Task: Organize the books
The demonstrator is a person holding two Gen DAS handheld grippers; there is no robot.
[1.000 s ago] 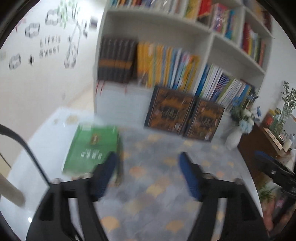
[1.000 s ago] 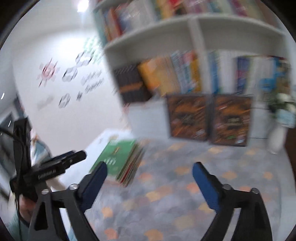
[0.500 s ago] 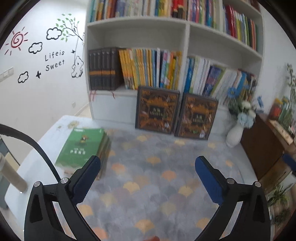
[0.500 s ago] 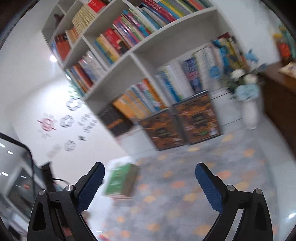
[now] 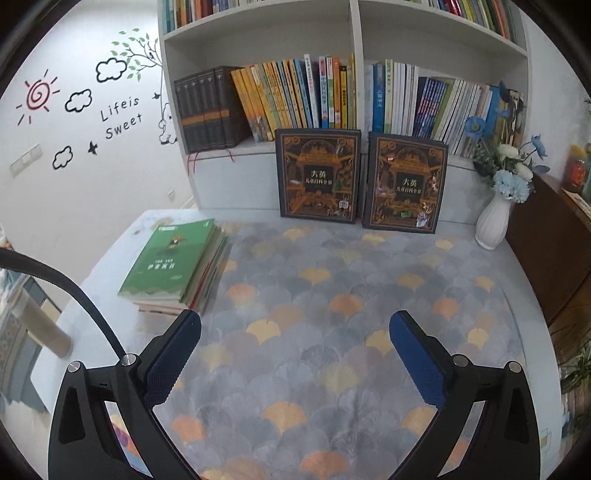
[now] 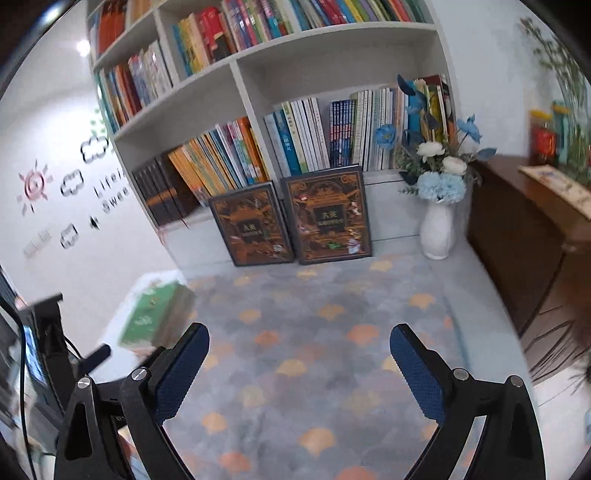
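Two big shelves of the bookcase (image 5: 354, 33) fill the twelve o'clock half of the left wrist view, packed with upright spines. Beneath them spreads the bench (image 5: 332, 295), dressed in a grey cloth with orange fan shapes. Leaning against the bookcase foot at twelve o'clock stand two dark ornate volumes (image 5: 319, 171), side by side and upright, covers facing us. Over at two o'clock sits a white vase of blue flowers (image 5: 493, 221), well clear of the action.

Now the prize: the stack of books (image 5: 177, 262), green cover on top, lying flat at ten o'clock from the left gripper (image 5: 293, 354). Its long axis runs away from the camera and tips a little toward one o'clock, spines along the right-hand side. In the right wrist view the same stack of books (image 6: 155, 314) shows blurred at nine to ten o'clock, farther out from the right gripper (image 6: 299, 365).

Both grippers are released, jaws spread wide with nothing between the blue pads, hovering over bare cloth. By my reading the left hand is the nearer one: its left pad looks just short of the stack's near corner. A swing toward ten o'clock looks like the call, the jaws straddling the stack across its short side.
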